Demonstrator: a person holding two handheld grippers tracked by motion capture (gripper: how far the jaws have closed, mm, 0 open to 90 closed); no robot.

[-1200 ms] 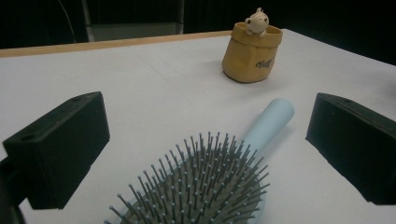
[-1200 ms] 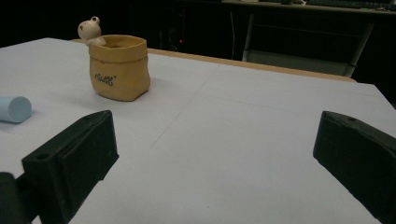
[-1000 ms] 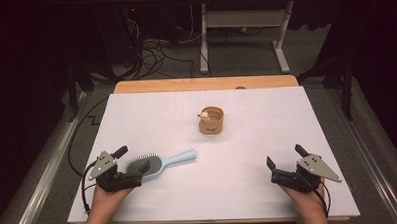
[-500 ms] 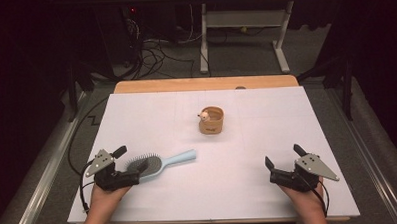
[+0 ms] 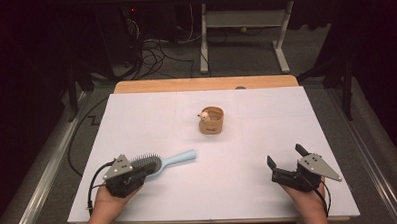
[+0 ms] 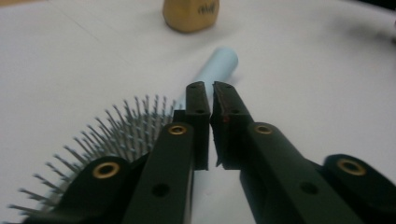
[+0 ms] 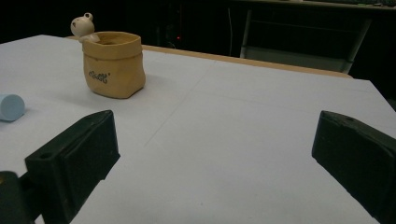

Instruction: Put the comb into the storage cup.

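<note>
The left gripper (image 5: 138, 172) is held by the left hand (image 5: 106, 206) at the near left of the white table (image 5: 286, 114). Its jaws have just been closing, and now they are pressed almost together. Only a very thin gap is left between them. Nothing is seen inside that gap.

A hairbrush (image 5: 161, 163) is seen right at these jaws. In the left gripper view, the spiky head (image 6: 121, 137) is just to the left of the jaws and close beside them. The light blue handle (image 6: 217, 63) runs under the jaw tips and sticks out past them. Whether the handle is touched by the jaws cannot be told.

Far past the tips of the left jaws, a small tan pot (image 6: 190, 16) is seen standing on the table.

The right gripper (image 5: 285, 155) is held by the right hand (image 5: 309, 200) at the near right of the table. Its jaws are spread wide apart. Nothing is held between them, and bare white table is seen in the gap.

In the right gripper view, the tan pot (image 7: 113, 65) is found past the left jaw and well apart from it. A little bear (image 7: 83, 23) is perched on the pot's rim. The round end of the blue handle (image 7: 10, 107) is seen off to the left of that jaw.
</note>
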